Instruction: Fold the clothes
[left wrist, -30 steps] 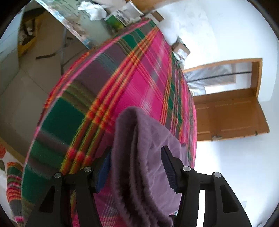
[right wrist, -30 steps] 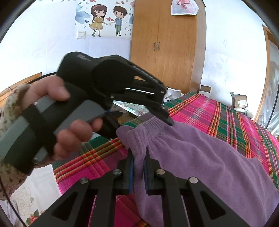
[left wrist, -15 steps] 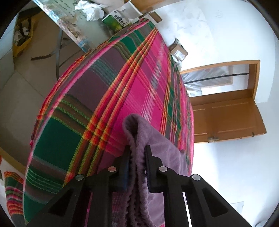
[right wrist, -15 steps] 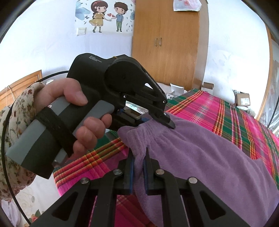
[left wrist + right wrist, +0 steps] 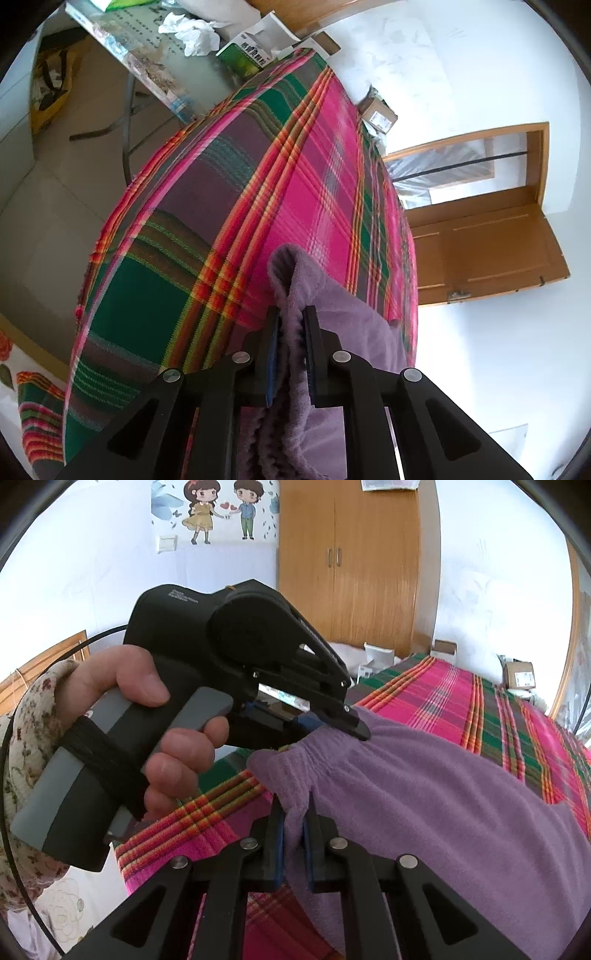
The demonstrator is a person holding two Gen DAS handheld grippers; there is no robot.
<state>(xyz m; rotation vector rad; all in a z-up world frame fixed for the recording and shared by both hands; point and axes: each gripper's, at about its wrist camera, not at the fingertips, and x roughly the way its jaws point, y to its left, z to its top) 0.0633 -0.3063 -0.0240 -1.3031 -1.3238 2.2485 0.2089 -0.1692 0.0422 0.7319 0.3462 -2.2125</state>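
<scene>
Both grippers pinch the purple garment's gathered waistband: L gripper [image 5: 291,325] clamped on 1 end, R gripper [image 5: 293,818] clamped on the other. Garment [image 5: 424,794] is held up at that edge, rest draped over the plaid bed [image 5: 207,221]. Looks like a fold carry; next needs both ends moved level, fabric kept taut.

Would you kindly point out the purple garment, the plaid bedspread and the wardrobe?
purple garment [image 5: 424,794], right wrist view, its flat middle.
plaid bedspread [image 5: 314,192], left wrist view, pink square.
wardrobe [image 5: 362,565], right wrist view, right door.
</scene>
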